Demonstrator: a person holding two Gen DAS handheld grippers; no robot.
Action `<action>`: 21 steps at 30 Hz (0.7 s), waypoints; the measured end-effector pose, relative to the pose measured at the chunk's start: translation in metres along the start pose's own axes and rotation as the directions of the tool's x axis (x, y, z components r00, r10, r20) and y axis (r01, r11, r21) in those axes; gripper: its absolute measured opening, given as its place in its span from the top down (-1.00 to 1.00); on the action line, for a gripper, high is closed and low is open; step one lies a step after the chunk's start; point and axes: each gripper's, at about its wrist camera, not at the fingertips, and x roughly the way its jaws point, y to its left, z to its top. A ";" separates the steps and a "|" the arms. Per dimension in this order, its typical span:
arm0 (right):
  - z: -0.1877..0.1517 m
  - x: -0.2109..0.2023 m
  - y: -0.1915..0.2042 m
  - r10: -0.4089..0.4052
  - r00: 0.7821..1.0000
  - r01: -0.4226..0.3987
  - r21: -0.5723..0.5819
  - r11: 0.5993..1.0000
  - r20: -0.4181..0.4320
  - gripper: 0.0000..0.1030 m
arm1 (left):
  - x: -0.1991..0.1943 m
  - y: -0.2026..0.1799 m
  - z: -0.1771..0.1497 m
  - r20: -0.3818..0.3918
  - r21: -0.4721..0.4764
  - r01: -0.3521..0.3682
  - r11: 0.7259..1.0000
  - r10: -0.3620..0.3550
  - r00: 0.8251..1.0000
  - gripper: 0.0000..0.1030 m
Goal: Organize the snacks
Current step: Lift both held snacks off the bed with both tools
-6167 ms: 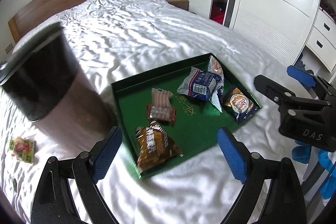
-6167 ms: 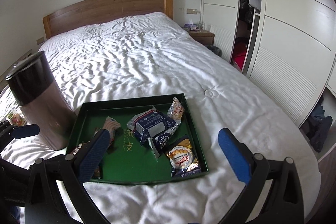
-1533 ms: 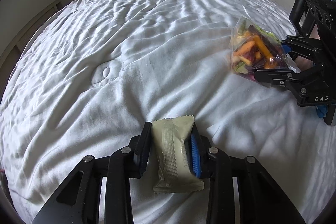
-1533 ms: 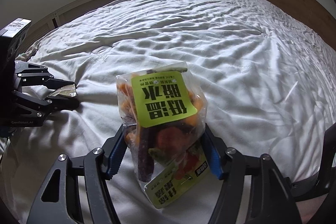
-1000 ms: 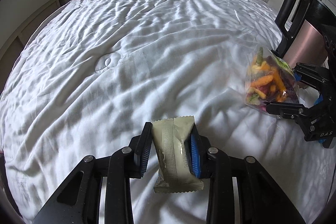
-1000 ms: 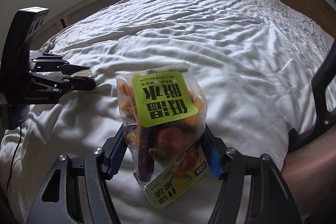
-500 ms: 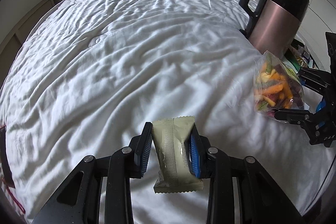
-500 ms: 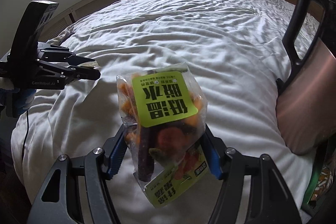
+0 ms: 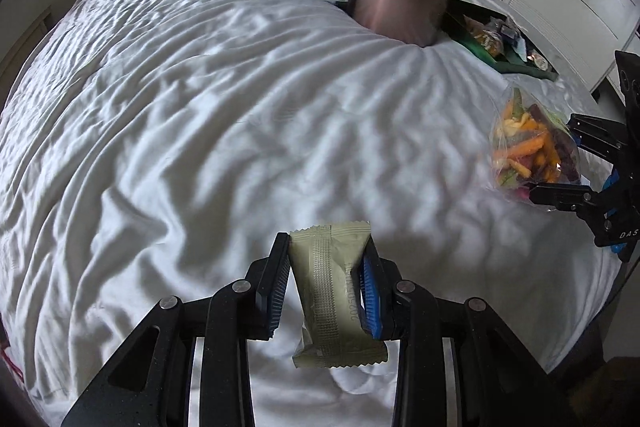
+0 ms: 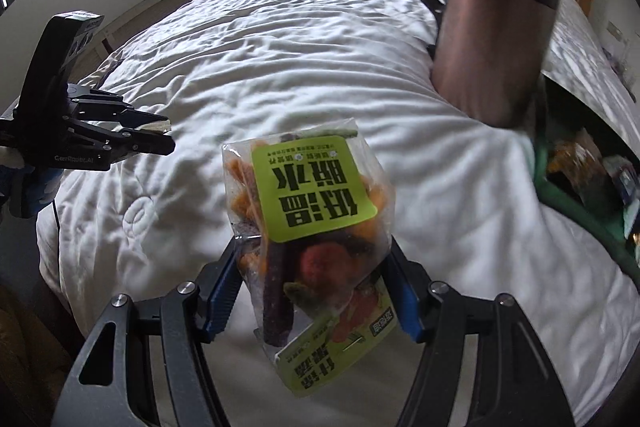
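A wide bed with a rumpled white quilt [image 9: 200, 115] lies under both claws. Ahead of them stands a tall copper-and-black jug [image 10: 496, 27]; the dark green tray [image 10: 576, 211] lies just behind it, nearer the right claw [image 10: 312, 291], which clamps a clear vegetable-crisp bag [image 10: 308, 211]. The left claw [image 9: 326, 291] pinches an upright pale olive wrapped bar [image 9: 332, 291].
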 end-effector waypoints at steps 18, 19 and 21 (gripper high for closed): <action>-0.084 -0.105 -0.129 -0.294 0.955 0.269 0.282 0.921 0.047 -1.00 | 0.021 -0.185 0.068 0.017 0.240 0.169 0.956 -0.178 0.984 0.45; -0.085 -0.108 -0.133 -0.300 0.953 0.273 0.289 0.917 0.051 -1.00 | 0.020 -0.191 0.074 0.025 0.243 0.170 0.955 -0.181 0.983 0.45; -0.086 -0.114 -0.143 -0.317 0.946 0.285 0.305 0.909 0.062 -1.00 | 0.019 -0.204 0.086 0.046 0.255 0.164 0.953 -0.181 0.982 0.45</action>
